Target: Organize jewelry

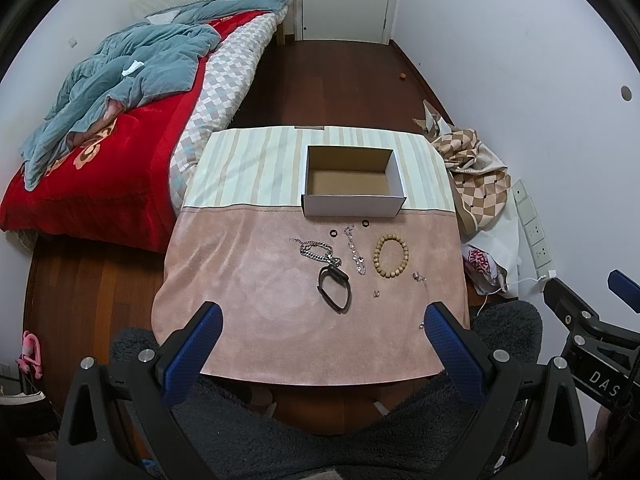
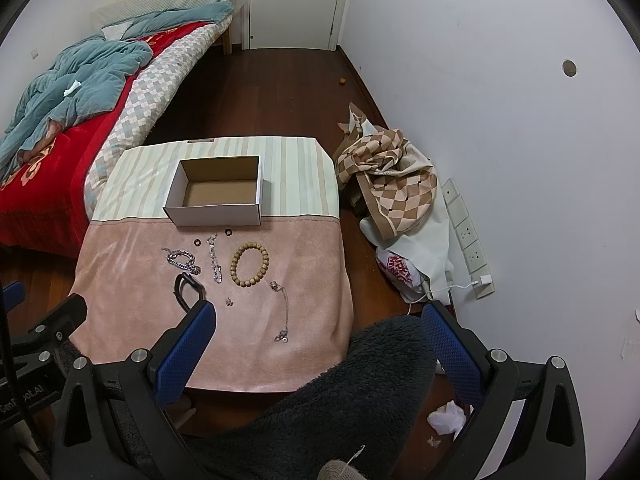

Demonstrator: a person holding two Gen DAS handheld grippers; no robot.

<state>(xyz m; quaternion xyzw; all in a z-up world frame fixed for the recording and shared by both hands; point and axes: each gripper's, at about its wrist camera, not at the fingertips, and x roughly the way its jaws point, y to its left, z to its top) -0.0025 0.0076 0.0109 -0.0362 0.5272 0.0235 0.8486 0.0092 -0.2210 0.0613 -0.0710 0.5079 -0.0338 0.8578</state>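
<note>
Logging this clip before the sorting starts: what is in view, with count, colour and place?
cardboard box: 1, white outside, brown inside, empty, table's far half
wooden bead bracelet: 1, tan, in front of box
black band: 1, nearest jewelry piece, centre
chunky chain bracelet: 1, silver, left of centre
thin chain bracelet: 1, silver, centre
dark rings: 2, by box
necklace: 1, silver, right
table cover: 1, pink and striped
bed: 1, red, left
left claw: open, empty
right claw: open, empty

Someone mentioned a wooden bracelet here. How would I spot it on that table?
Find the open cardboard box on the cloth-covered table. On the pink cloth just in front of its right corner lies the beaded bracelet, a ring of round tan wooden beads, unlike the silvery chains beside it.
</note>
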